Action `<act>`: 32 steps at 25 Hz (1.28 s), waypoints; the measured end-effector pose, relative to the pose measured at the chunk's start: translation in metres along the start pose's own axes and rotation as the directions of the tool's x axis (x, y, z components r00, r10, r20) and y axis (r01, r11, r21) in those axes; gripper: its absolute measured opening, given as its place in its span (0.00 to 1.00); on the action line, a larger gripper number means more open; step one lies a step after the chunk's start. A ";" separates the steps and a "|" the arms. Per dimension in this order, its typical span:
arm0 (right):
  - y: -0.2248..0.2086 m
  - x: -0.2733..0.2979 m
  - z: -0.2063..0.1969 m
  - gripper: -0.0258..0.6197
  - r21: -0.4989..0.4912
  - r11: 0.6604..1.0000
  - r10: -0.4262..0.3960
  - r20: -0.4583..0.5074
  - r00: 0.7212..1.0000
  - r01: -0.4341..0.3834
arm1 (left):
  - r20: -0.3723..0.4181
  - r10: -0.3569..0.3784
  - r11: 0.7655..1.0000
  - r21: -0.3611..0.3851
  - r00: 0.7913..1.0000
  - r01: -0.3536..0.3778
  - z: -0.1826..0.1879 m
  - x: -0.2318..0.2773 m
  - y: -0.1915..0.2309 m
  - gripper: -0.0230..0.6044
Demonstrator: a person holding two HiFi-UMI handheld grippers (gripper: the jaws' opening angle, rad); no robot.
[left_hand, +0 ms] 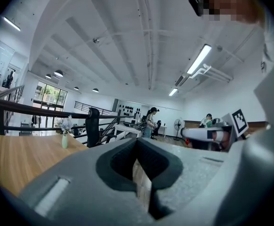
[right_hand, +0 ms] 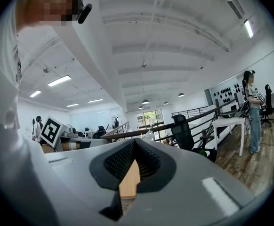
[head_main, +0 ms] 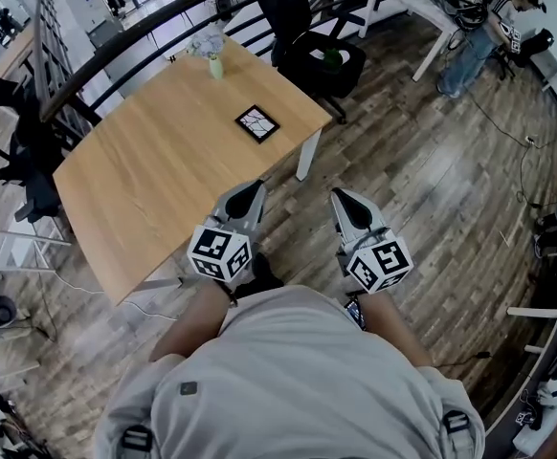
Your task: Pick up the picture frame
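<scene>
- Head view shows the small black square picture frame (head_main: pixel 257 123) lying flat on the light wooden table (head_main: pixel 154 175), close to the table's right-hand edge and well apart from both grippers; nothing is touching it.
- The left gripper (head_main: pixel 251 190) and the right gripper (head_main: pixel 341 199) hang side by side by the table's near corner, just in front of the person; the right one is over the wooden plank floor (head_main: pixel 432 189).
- Left gripper view has that gripper's (left_hand: pixel 139 149) fingers clenched together on nothing; right gripper view shows the same for its gripper (right_hand: pixel 133 147), pads pressed shut and empty.
- First risk: reaching the frame with fingers clenched like this; they would only shove it, so they need to be spread before contact.
- Second risk: the frame looks thin and lies flat; fingers coming down from above may scrape the table without catching an edge, or pinch one corner so that the frame tilts and slips out.
- Third risk: a sideways nudge could slide the frame over the nearby table edge onto the floor; its face carries a pattern of light lines, and whether it is glass cannot be told, so a fall may well damage it.
- Lesser risk: the small pale green vase (head_main: pixel 215 65) stands further back on the table; an overshooting reach could tip it.
</scene>
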State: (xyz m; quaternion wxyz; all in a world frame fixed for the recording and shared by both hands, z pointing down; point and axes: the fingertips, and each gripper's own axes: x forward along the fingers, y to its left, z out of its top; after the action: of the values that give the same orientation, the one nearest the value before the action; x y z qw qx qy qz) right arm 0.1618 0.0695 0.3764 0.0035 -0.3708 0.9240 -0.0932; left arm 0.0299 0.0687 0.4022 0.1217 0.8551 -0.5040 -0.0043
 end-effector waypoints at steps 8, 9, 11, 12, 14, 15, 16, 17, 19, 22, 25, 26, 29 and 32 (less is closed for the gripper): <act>-0.009 0.115 0.011 0.05 -0.023 0.999 0.027 -0.013 1.000 -0.027 | 0.000 -0.028 1.000 0.012 1.000 0.028 0.032 0.047 0.089 0.04; -0.008 0.127 0.010 0.05 -0.025 0.999 0.032 -0.017 0.999 -0.032 | -0.005 -0.034 0.999 0.020 0.999 0.034 0.033 0.051 0.098 0.04; -0.006 0.146 0.004 0.05 -0.016 0.999 0.042 -0.034 0.999 -0.042 | -0.017 -0.031 0.999 0.021 0.999 0.031 0.030 0.057 0.116 0.04; -0.005 0.154 0.001 0.05 -0.009 0.999 0.047 -0.044 0.998 -0.048 | -0.022 -0.027 1.000 0.013 0.999 0.027 0.028 0.059 0.123 0.04; -0.005 0.167 -0.001 0.05 -0.004 0.998 0.062 -0.055 0.997 -0.062 | -0.028 -0.022 1.000 0.002 0.999 0.022 0.026 0.062 0.134 0.04; -0.006 0.175 0.000 0.05 -0.006 0.998 0.069 -0.054 0.996 -0.070 | -0.032 -0.019 1.000 0.004 0.999 0.019 0.026 0.063 0.139 0.04; -0.009 0.183 0.002 0.05 -0.006 0.997 0.077 -0.052 0.996 -0.078 | -0.034 -0.013 1.000 0.004 0.999 0.013 0.026 0.066 0.145 0.04; -0.011 0.192 0.003 0.05 -0.005 0.996 0.087 -0.051 0.995 -0.087 | -0.035 -0.004 1.000 0.002 0.999 0.004 0.027 0.068 0.151 0.04; -0.015 0.208 0.004 0.05 -0.007 0.993 0.115 -0.055 0.992 -0.115 | -0.032 0.024 1.000 -0.005 0.999 -0.024 0.030 0.075 0.165 0.04; -0.025 0.232 0.006 0.05 -0.023 0.984 0.176 -0.064 0.982 -0.178 | -0.022 0.070 0.998 -0.003 0.997 -0.071 0.035 0.092 0.180 0.04; -0.047 0.260 0.012 0.05 -0.023 0.971 0.236 -0.066 0.970 -0.238 | -0.011 0.123 0.992 0.000 0.992 -0.123 0.042 0.116 0.194 0.04; -0.055 0.269 0.014 0.05 -0.021 0.966 0.254 -0.070 0.965 -0.256 | -0.007 0.143 0.990 -0.002 0.990 -0.143 0.044 0.125 0.198 0.04; -0.078 0.293 0.024 0.05 -0.018 0.948 0.315 -0.075 0.946 -0.317 | 0.004 0.196 0.980 -0.010 0.981 -0.196 0.053 0.150 0.209 0.04; -0.103 0.316 0.036 0.05 -0.024 0.929 0.366 -0.079 0.927 -0.369 | 0.017 0.245 0.969 -0.027 0.970 -0.244 0.061 0.177 0.219 0.04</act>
State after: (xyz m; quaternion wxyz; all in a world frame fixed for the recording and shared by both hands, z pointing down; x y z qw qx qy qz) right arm 0.0060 -0.2263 0.3785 -0.0201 -0.1874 0.9783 -0.0867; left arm -0.0795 -0.1975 0.4099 0.1267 0.7849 -0.6065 -0.0039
